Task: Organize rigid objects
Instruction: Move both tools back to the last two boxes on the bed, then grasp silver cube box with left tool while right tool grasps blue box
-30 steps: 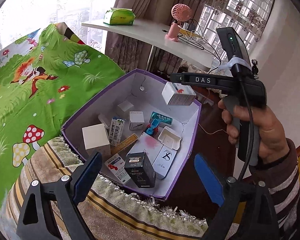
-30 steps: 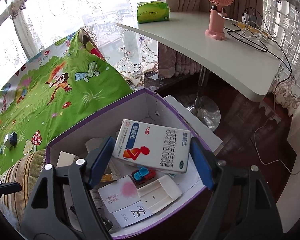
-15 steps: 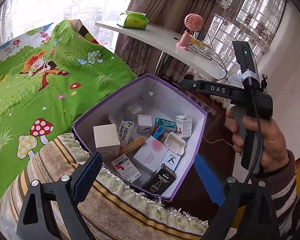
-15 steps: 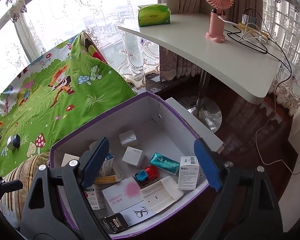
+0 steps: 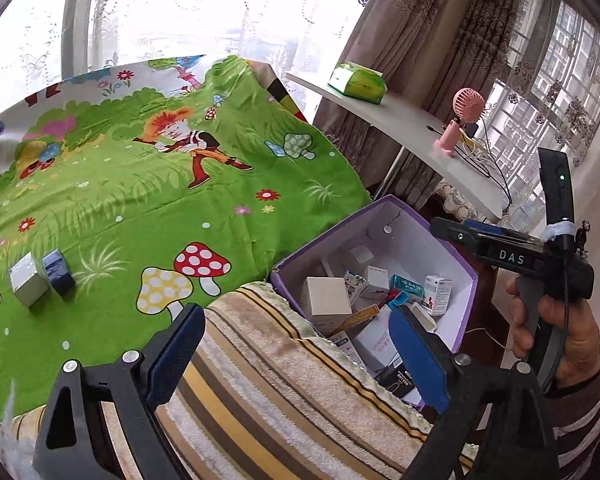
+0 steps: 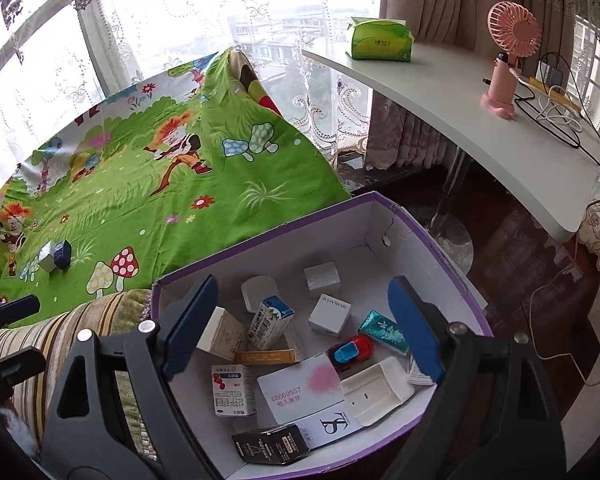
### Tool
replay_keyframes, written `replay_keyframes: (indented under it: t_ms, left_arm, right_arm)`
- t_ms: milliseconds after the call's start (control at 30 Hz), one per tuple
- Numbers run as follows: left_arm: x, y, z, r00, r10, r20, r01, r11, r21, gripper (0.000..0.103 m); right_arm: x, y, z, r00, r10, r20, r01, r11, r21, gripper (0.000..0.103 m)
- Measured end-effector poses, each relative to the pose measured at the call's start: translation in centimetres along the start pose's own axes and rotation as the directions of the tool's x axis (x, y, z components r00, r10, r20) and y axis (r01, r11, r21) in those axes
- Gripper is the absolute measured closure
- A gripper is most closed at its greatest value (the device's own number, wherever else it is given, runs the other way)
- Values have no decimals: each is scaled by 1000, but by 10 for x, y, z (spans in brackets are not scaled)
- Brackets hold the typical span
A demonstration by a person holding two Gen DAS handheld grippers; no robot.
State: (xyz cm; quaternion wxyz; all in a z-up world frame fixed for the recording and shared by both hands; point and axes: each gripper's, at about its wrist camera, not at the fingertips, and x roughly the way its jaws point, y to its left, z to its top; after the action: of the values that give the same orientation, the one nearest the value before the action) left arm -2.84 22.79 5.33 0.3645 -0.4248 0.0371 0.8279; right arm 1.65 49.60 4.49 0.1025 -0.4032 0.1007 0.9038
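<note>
Sitting side by side and touching on the green sheet [image 5: 148,208], a silver box [image 5: 27,284] and a blue box [image 5: 58,272] are the last loose pieces; the rest already fill the purple carton [image 6: 440,248]. Both lie up and to the left of the left gripper [image 5: 296,356], whose jaws stand wide and empty. The right gripper [image 6: 302,330] hovers over the carton, jaws wide, holding nothing, so the left hand looks nearer to the pair.

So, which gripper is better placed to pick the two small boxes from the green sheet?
Probably the left gripper: open, empty, nearer the two small boxes. The right gripper hovers over the purple box.
</note>
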Motion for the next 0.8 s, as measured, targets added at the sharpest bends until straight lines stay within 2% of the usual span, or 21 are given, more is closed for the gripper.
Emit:
replay_keyframes:
  t_ms: [167, 333, 433, 567, 800]
  left_arm:
    - [-17, 49, 0, 995, 98, 15, -97, 994, -57, 9]
    - [-28, 106, -1, 981, 196, 4, -193, 968, -160, 12]
    - [-33, 140, 1, 973, 232, -8, -227, 944, -241, 16]
    - [-35, 181, 5, 961, 273, -30, -267, 902, -341, 17]
    - [-11, 237, 12, 953, 279, -114, -299, 822, -485, 20]
  right_arm:
    - [8, 42, 3, 998, 60, -22, -61, 996, -67, 14]
    - [18, 88, 5, 991, 121, -54, -127, 982, -141, 14]
    - [27, 117, 6, 986, 149, -77, -162, 969, -189, 14]
    - [40, 154, 9, 977, 183, -110, -205, 948, -243, 14]
    - [59, 214, 11, 962, 221, -163, -265, 901, -343, 14]
